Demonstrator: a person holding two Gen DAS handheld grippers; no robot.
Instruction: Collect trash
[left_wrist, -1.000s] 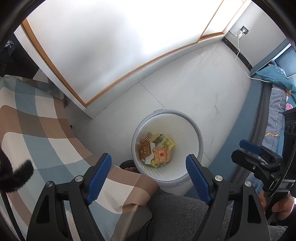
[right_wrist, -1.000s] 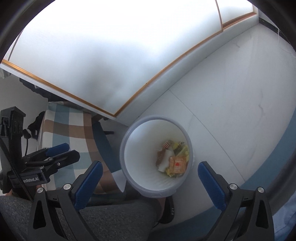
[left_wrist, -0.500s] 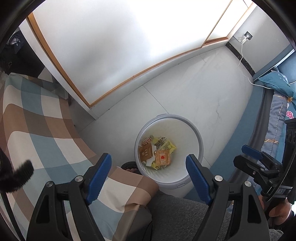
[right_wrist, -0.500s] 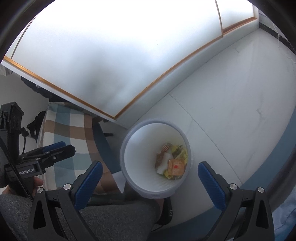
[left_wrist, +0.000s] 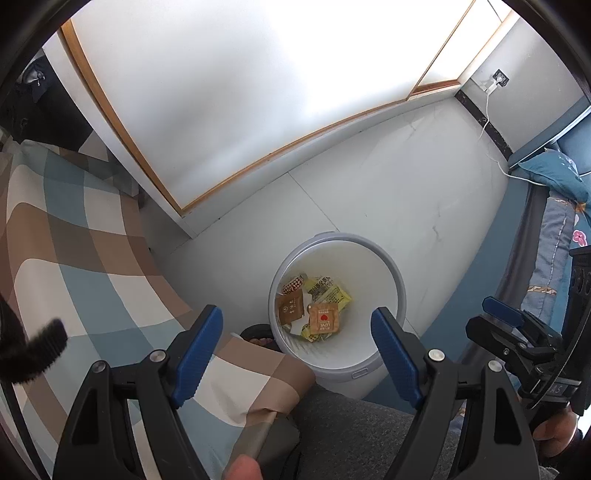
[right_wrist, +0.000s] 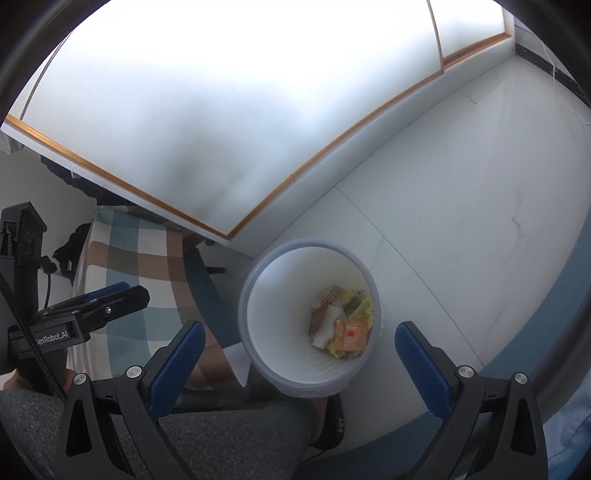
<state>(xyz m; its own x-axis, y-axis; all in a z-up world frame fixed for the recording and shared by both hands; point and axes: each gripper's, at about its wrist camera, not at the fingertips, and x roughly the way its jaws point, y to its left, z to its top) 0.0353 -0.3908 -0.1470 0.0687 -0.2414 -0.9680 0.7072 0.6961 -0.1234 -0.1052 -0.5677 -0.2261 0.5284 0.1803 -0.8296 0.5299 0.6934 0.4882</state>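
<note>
A white round trash bin (left_wrist: 391, 280) stands on the floor and also shows in the right wrist view (right_wrist: 273, 295). Several snack wrappers (left_wrist: 314, 310) lie at its bottom: yellow, brown and an orange one with a red heart; they also show in the right wrist view (right_wrist: 345, 321). My left gripper (left_wrist: 297, 343) is open and empty, high above the bin's near rim. My right gripper (right_wrist: 300, 354) is open and empty, also above the bin. Each gripper shows in the other's view: the right one (left_wrist: 517, 332) and the left one (right_wrist: 99, 302).
A checked blue, brown and white cloth (left_wrist: 74, 258) covers a surface on the left. A frosted sliding door with a wooden frame (left_wrist: 258, 110) runs behind the bin. A bed with blue bedding (left_wrist: 554, 229) is at the right. A grey-trousered leg (left_wrist: 351, 435) and black slippers (right_wrist: 332, 424) are below.
Both grippers have risen and drawn back a little, so the bin looks smaller and lower in the views. Both stay open and empty. The wrappers have not moved.
</note>
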